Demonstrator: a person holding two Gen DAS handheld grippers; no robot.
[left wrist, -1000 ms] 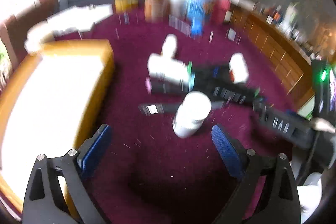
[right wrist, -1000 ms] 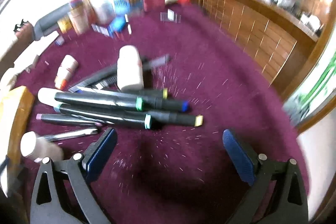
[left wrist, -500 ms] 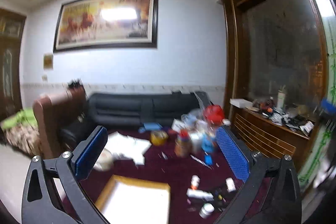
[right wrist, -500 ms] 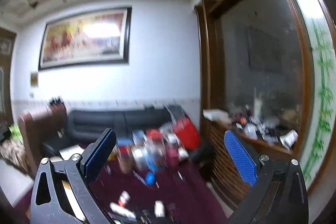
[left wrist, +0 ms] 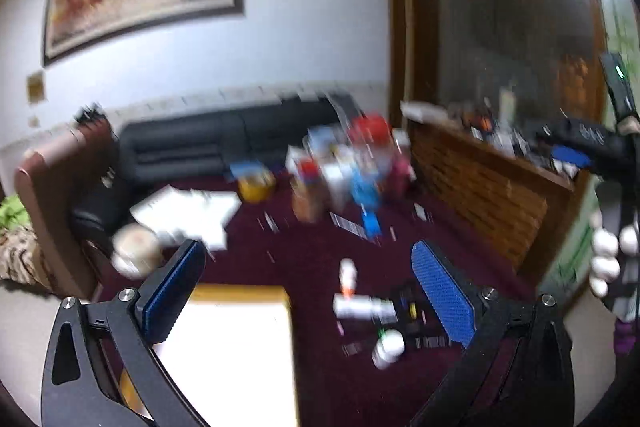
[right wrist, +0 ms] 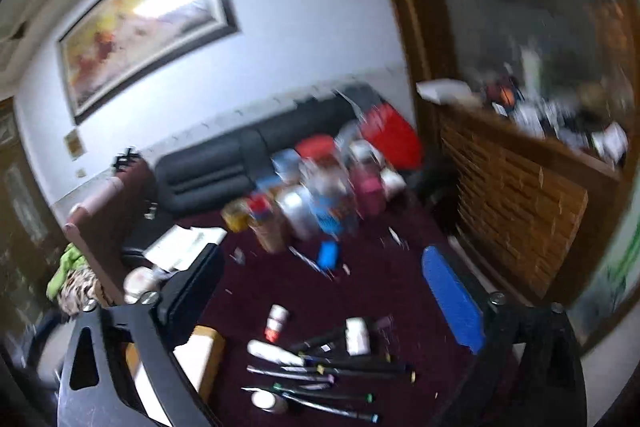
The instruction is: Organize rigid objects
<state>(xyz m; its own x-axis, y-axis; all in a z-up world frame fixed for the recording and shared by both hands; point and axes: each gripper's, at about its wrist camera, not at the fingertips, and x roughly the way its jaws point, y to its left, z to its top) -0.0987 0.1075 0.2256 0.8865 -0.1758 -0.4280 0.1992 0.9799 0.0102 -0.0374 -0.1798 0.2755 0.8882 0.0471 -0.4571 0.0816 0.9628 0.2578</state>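
Note:
Both views are blurred and look from above over a maroon tabletop [left wrist: 320, 259]. My left gripper [left wrist: 308, 291] is open and holds nothing. Below it lie a wooden tray with a white floor [left wrist: 240, 347], a white bottle [left wrist: 388, 343], a white tube [left wrist: 364, 307] and a small orange-capped bottle [left wrist: 347, 275]. My right gripper [right wrist: 324, 295] is open, its jaws closing a little on nothing. Under it lie several dark markers [right wrist: 328, 367], a white bottle [right wrist: 357, 335], a red-capped bottle [right wrist: 276, 321] and the tray's corner [right wrist: 200, 351].
A crowd of jars and bottles [right wrist: 320, 195] stands at the table's far end, with white papers [left wrist: 188, 211] to its left. A black sofa [left wrist: 224, 143] sits behind and a wooden cabinet [right wrist: 520, 203] to the right. A gloved hand [left wrist: 608, 259] shows at the right edge.
Both grippers rose from just above the markers and bottles and tipped up toward the wall. They now tilt back down, so the table items show again. Both stayed open.

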